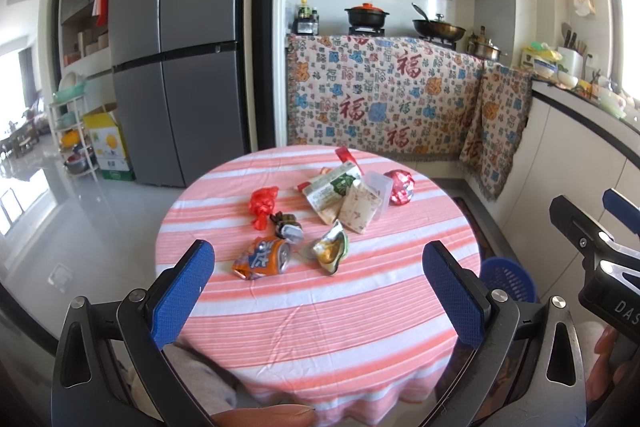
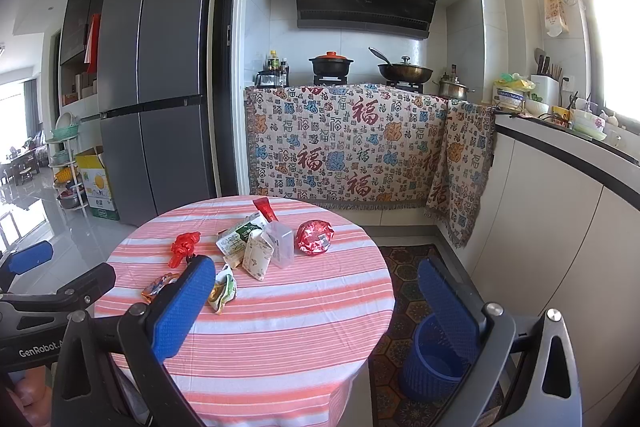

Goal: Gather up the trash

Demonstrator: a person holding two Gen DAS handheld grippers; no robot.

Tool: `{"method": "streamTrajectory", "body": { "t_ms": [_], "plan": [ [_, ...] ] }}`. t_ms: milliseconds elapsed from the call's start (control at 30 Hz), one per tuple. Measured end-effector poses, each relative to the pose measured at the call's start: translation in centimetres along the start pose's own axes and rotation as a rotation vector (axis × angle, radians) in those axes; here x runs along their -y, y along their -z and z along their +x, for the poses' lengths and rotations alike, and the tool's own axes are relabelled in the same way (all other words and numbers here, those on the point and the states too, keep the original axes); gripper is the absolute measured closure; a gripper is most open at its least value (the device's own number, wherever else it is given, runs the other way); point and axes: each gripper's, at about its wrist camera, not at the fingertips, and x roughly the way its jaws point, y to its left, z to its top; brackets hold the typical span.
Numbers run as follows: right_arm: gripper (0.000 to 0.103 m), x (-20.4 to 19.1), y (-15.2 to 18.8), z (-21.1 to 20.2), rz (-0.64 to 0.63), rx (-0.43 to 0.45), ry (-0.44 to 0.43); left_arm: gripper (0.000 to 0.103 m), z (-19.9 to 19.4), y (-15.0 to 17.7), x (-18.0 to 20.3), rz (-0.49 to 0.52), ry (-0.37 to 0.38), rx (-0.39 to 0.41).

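Trash lies on a round table with a pink striped cloth (image 1: 320,327) (image 2: 288,339). A crushed orange can (image 1: 262,259) sits nearest, beside a torn foil pouch (image 1: 330,249) (image 2: 222,291). Farther back are a red plastic bag (image 1: 262,205) (image 2: 184,247), a green-and-white carton (image 1: 332,189) (image 2: 240,239), a beige packet (image 1: 360,209) (image 2: 258,255), a clear plastic cup (image 2: 282,245) and a red foil wrapper (image 1: 400,187) (image 2: 314,237). My left gripper (image 1: 320,291) hangs open over the near table edge, holding nothing. My right gripper (image 2: 320,303) is open too, right of the left one. A blue waste basket (image 2: 436,359) (image 1: 508,279) stands on the floor right of the table.
A grey fridge (image 2: 156,107) stands at the back left, with a cardboard box (image 2: 96,183) and a wire rack (image 2: 66,163) beside it. A patterned cloth (image 2: 348,147) covers the stove counter behind the table. White cabinets (image 2: 540,227) run along the right. A patterned rug (image 2: 408,267) lies under the basket.
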Motion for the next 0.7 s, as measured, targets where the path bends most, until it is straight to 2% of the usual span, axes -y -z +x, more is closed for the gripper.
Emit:
{"method": "streamTrajectory", "body": {
  "t_ms": [700],
  "plan": [
    [0.000, -0.25, 0.03, 0.07, -0.001, -0.002, 0.000, 0.000, 0.11, 0.19, -0.04, -0.001, 0.000, -0.002]
  ]
}}
